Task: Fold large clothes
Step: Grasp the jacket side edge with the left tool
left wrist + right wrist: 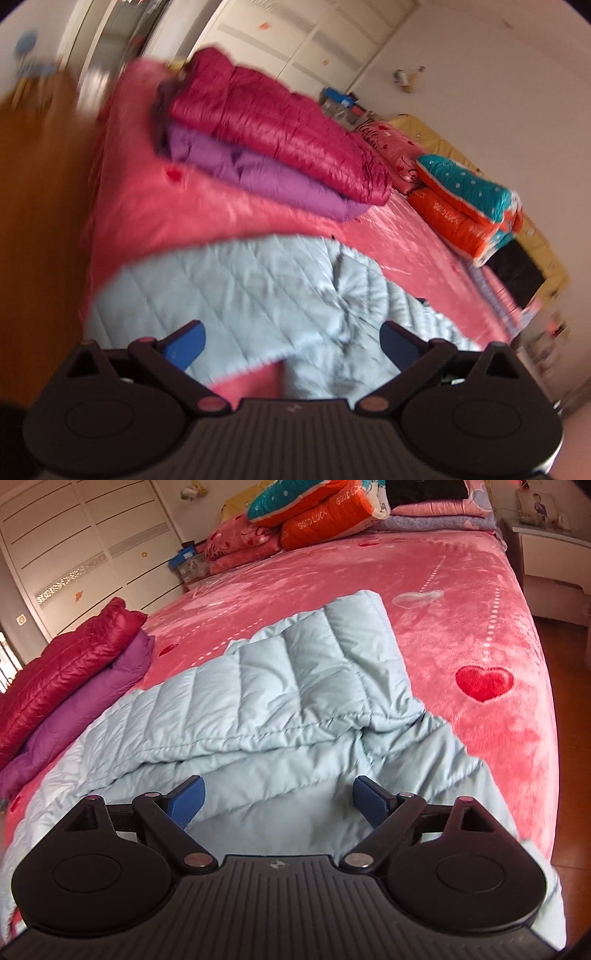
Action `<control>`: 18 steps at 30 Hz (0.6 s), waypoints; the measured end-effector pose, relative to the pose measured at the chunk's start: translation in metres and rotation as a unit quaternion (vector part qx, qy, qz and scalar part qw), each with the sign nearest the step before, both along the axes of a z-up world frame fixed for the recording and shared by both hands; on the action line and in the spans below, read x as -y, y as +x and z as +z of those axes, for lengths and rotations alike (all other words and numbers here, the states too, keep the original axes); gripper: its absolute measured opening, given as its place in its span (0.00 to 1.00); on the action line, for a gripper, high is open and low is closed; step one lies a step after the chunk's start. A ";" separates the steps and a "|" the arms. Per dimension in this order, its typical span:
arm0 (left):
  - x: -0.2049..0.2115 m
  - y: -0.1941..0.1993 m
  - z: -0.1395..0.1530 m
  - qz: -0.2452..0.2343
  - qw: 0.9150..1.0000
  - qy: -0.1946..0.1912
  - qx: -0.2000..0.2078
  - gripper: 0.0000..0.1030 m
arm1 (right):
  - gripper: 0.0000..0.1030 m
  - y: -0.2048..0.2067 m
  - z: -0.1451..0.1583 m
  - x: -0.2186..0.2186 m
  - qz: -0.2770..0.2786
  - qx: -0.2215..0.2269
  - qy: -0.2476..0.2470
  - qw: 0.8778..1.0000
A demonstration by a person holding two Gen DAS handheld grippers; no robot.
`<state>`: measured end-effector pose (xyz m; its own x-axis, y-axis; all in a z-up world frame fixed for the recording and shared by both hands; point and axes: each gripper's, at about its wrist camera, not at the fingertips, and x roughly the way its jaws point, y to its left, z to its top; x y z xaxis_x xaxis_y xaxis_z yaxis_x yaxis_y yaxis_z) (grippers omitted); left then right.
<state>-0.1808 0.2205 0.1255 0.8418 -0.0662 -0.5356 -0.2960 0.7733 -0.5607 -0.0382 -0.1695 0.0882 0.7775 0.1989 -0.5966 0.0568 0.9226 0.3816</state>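
Observation:
A pale blue quilted down jacket (295, 701) lies spread on the pink bed cover, one padded part folded over across its middle. My right gripper (279, 797) hovers open just above the jacket's near side, nothing between its blue pads (188, 801). In the left wrist view the same pale blue jacket (229, 288) lies below my left gripper (291, 341), which is open and holds nothing. That view is blurred by motion.
Two folded jackets, a crimson one (273, 122) on a purple one (266, 177), are stacked on the pink bed (480, 635). Folded orange and teal quilts (317, 509) sit at the headboard. A white wardrobe (74, 546), a bedside cabinet (546, 557) and wooden floor (40, 221) surround the bed.

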 end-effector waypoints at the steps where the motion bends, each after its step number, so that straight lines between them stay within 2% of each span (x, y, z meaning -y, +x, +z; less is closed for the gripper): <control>1: 0.003 -0.001 -0.002 -0.001 1.000 -0.009 -0.003 0.97 | 1.00 -0.003 0.001 -0.001 0.004 -0.001 0.002 1.000; 9: 0.014 0.002 -0.027 0.013 0.996 -0.088 -0.005 0.96 | 1.00 -0.026 0.010 -0.009 0.047 0.011 -0.015 0.999; 12: 0.014 0.010 -0.041 0.033 0.990 -0.134 0.001 0.96 | 1.00 -0.027 0.011 -0.008 0.054 0.016 -0.023 0.998; 18: 0.016 0.032 -0.063 0.072 0.985 -0.157 -0.002 0.95 | 1.00 -0.020 0.005 0.000 0.052 0.013 -0.011 0.999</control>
<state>-0.1486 0.2046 0.0627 0.8530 -0.1097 -0.5103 -0.3917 0.5116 -0.7647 -0.0578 -0.1694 0.0928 0.7693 0.2663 -0.5808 -0.0490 0.9309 0.3620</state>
